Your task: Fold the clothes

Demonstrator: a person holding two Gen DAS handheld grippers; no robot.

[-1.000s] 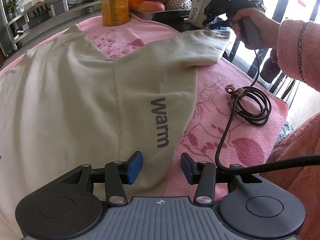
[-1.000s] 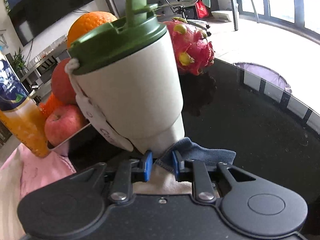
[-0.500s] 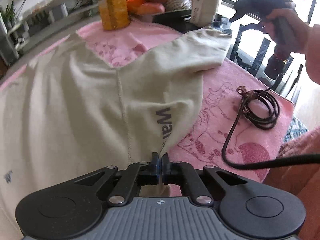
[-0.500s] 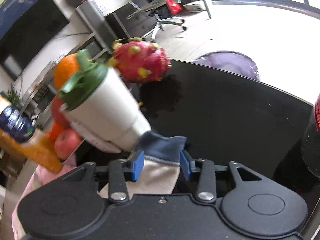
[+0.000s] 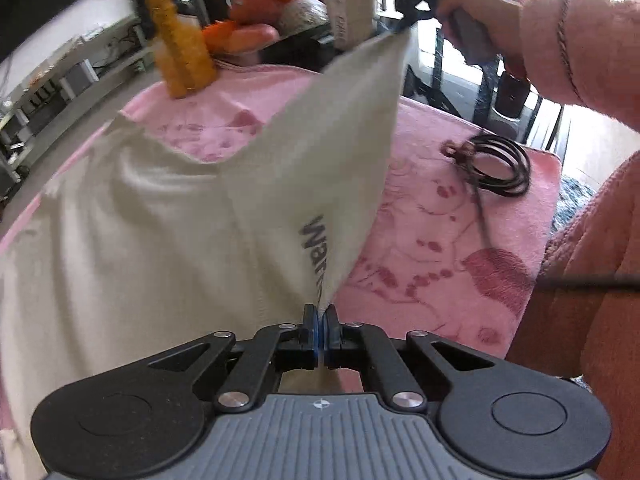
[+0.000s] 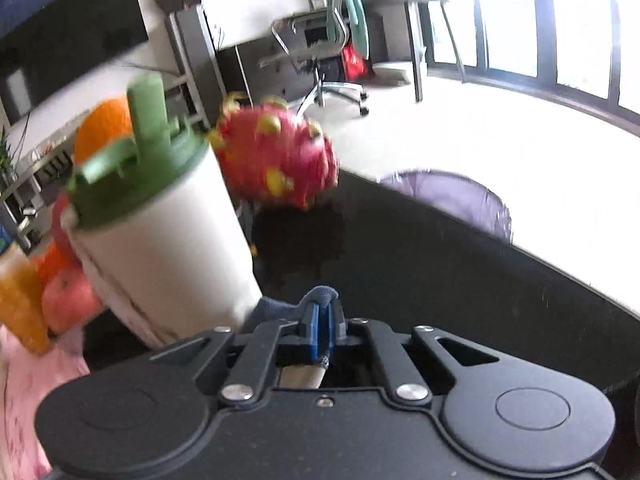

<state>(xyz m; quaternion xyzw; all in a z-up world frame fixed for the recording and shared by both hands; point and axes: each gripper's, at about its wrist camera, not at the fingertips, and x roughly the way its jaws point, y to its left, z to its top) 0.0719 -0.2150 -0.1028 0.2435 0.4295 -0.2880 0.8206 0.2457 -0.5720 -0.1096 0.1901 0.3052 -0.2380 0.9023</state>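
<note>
My left gripper (image 5: 320,330) pinches the shirt (image 5: 160,220) hem; my right gripper (image 6: 323,334) pinches the cuff (image 6: 320,294). The sleeve (image 5: 344,120) runs taut between them, away toward the towel's (image 5: 460,240) far edge.

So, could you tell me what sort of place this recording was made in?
Most likely a home living room: a television on the wall, fruit such as a dragon fruit on the table, and an office chair by tall windows.

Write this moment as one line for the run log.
left gripper: shut on shirt hem | right gripper: shut on sleeve cuff | sleeve lifted | blanket under shirt
</note>
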